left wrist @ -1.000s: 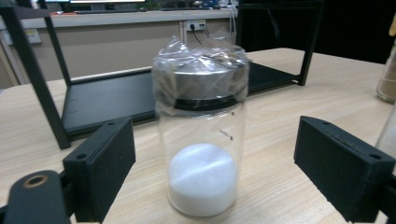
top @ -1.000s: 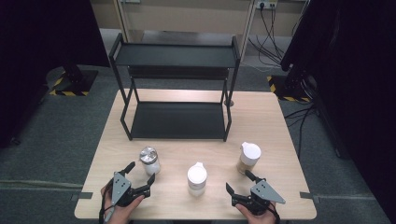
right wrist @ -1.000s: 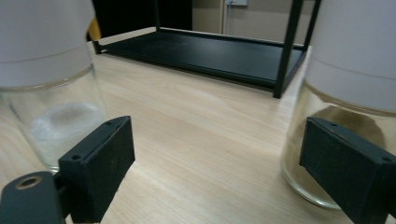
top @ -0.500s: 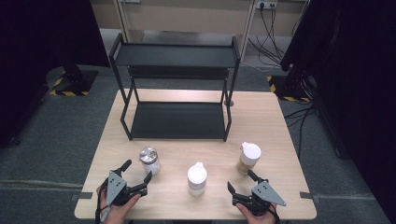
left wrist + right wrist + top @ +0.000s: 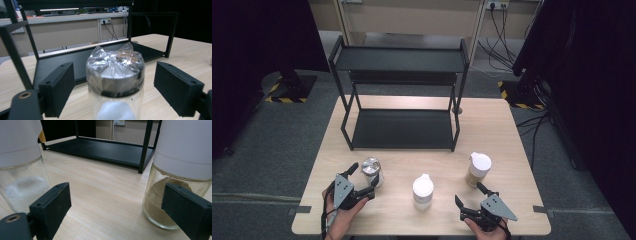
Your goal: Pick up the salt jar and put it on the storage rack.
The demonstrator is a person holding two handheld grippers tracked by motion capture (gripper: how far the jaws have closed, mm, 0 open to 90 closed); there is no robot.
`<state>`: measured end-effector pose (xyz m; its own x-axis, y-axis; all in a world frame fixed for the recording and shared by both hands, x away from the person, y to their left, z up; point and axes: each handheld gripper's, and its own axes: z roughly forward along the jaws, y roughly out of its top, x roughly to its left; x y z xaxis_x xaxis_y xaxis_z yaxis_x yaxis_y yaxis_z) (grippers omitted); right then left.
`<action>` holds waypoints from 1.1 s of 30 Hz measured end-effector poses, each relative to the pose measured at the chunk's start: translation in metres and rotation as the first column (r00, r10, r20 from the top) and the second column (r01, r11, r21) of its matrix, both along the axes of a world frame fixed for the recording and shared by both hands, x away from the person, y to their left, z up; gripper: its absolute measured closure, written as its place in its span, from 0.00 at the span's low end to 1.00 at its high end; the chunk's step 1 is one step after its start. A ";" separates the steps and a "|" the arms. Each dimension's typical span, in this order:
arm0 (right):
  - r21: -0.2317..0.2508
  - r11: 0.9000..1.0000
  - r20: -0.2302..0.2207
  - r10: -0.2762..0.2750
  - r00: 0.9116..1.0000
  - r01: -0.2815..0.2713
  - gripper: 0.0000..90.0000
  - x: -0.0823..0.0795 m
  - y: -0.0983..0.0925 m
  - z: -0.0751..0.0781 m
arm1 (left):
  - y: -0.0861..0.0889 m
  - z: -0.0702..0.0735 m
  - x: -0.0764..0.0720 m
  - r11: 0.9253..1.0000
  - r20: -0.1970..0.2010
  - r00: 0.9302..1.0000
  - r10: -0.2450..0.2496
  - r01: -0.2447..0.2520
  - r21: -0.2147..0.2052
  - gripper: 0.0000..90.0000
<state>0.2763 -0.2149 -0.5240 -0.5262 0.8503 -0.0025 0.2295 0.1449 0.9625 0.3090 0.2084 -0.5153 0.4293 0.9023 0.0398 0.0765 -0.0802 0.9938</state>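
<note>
Black two-tier rack (image 5: 402,127) stands at the table's far half; three jars in a row before it. Silver-capped jar (image 5: 115,82), upright, foil-wrapped top, sits directly ahead of the left gripper (image 5: 362,181), between its jaws; the jaws have just been closing, pads near each side of the jar, gaps visible, no contact yet. Right gripper (image 5: 471,197) spread, holding nothing, aimed at bare table between the white-capped jar (image 5: 422,191) and the brown-powder jar (image 5: 478,169). Left hand nearer; grasp axis level, across the jar's neck.
</note>
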 end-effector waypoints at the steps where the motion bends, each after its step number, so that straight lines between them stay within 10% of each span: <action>1: 0.000 1.000 0.000 0.000 1.000 0.000 0.10 0.000 0.000 0.000 | 0.000 0.000 0.000 1.000 0.000 1.000 0.000 0.000 0.000 0.21; 23: 0.014 1.000 -0.014 -0.005 1.000 0.005 0.10 0.001 -0.001 0.000 | -0.006 -0.004 0.010 1.000 -0.012 1.000 0.006 -0.006 -0.010 0.38; 33: 0.006 1.000 -0.009 0.004 1.000 -0.004 0.10 0.000 -0.001 0.000 | -0.004 0.016 0.012 1.000 0.021 1.000 0.019 -0.019 -0.016 0.38</action>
